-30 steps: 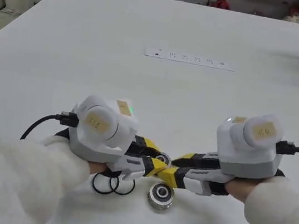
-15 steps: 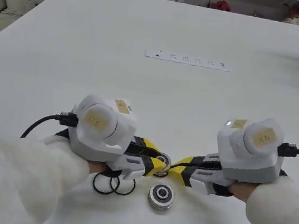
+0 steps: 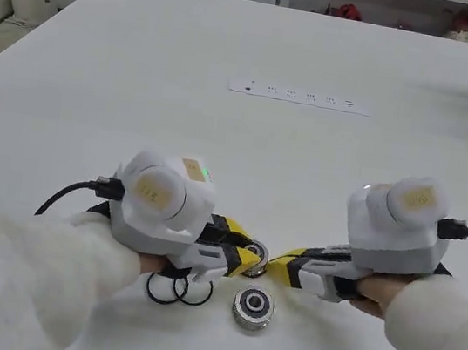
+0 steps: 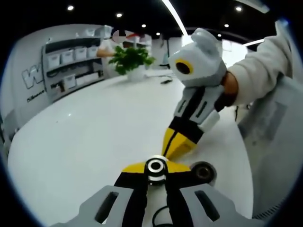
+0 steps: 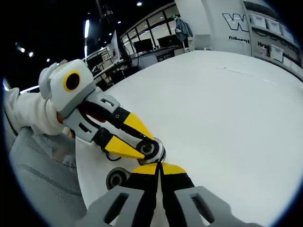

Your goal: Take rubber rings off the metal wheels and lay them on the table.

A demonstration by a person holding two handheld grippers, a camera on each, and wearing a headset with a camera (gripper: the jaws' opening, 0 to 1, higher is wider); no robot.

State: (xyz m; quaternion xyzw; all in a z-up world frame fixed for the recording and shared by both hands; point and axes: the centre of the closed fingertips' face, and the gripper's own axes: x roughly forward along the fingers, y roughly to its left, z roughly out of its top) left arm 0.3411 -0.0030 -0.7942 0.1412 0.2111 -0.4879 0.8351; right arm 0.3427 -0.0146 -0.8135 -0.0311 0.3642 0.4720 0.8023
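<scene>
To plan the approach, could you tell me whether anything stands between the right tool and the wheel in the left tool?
Nothing visible: the shut right tool points straight at the wheel clamped in the left tool.

Both hands hold their grippers low and nearly level, tips pointing inward and almost meeting. The left gripper (image 3: 249, 257) has its 2 jaws clamped on a small wheel (image 4: 156, 166). The right gripper (image 3: 280, 258) has its jaws pressed together, just beside the left's tips. White sleeves (image 3: 16, 275) cover both forearms.
</scene>
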